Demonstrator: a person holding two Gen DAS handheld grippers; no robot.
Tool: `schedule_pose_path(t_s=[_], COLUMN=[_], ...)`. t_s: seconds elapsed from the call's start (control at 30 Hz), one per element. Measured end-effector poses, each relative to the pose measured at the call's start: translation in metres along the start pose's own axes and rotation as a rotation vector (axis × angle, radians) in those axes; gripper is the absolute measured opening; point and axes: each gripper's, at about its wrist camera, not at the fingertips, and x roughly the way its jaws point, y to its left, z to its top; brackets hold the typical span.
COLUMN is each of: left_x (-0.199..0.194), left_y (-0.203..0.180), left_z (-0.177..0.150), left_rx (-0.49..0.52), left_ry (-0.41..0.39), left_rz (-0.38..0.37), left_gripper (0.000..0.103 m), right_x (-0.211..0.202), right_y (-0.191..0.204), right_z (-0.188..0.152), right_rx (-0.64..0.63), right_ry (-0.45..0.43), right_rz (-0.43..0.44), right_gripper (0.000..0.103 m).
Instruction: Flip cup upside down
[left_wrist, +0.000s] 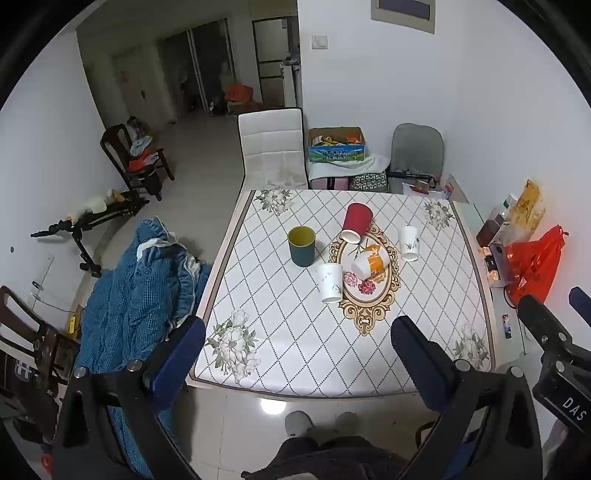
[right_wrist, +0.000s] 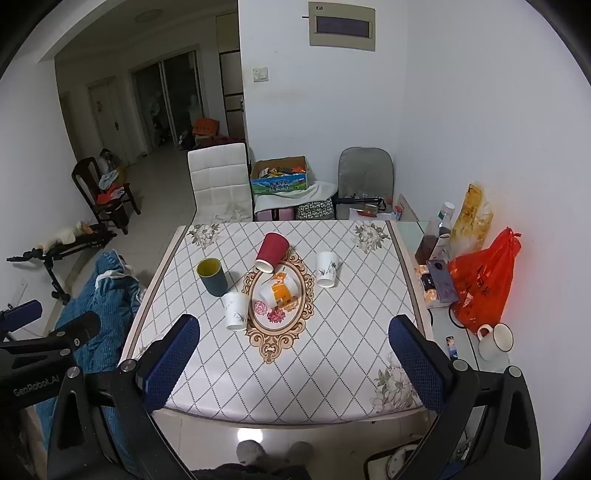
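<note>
Several cups stand on the patterned table (left_wrist: 295, 332). A dark teal cup with a yellow inside (left_wrist: 301, 246) (right_wrist: 211, 277) stands upright at the left. A red cup (left_wrist: 355, 222) (right_wrist: 271, 252) is tipped, its mouth down toward me. An orange and white cup (left_wrist: 370, 263) (right_wrist: 277, 290) lies on its side in the middle. Two white paper cups (left_wrist: 330, 282) (left_wrist: 409, 243) (right_wrist: 236, 310) (right_wrist: 326, 274) stand near it. My left gripper (left_wrist: 297, 350) and right gripper (right_wrist: 293, 350) are open and empty, above the table's near edge.
A red plastic bag (right_wrist: 484, 280), bottles, a phone and a white mug (right_wrist: 495, 341) crowd the glass shelf at the right. A white chair (left_wrist: 271, 147) and boxes stand behind the table. A blue quilt (left_wrist: 136, 295) lies at the left.
</note>
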Motion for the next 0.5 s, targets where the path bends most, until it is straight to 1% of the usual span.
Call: schedule_pose_path(t_s=[0.07,0.5], left_x=[0.0001,0.0008], left_y=[-0.0001,-0.0009], left_z=[0.0001,0.001], left_rx=[0.0,0.001], left_ry=[0.002,-0.014], left_rz=[0.003,0.003], left_gripper=[0.103,0.103], right_x=[-0.0001,-0.0001], right_y=[0.001,0.0004], right_z=[-0.0002,-0.0005], right_rx=[-0.012,-0.002], right_ry=[-0.004,0.004], right_rz=[-0.014,-0.003], right_gripper=[0.103,0.103])
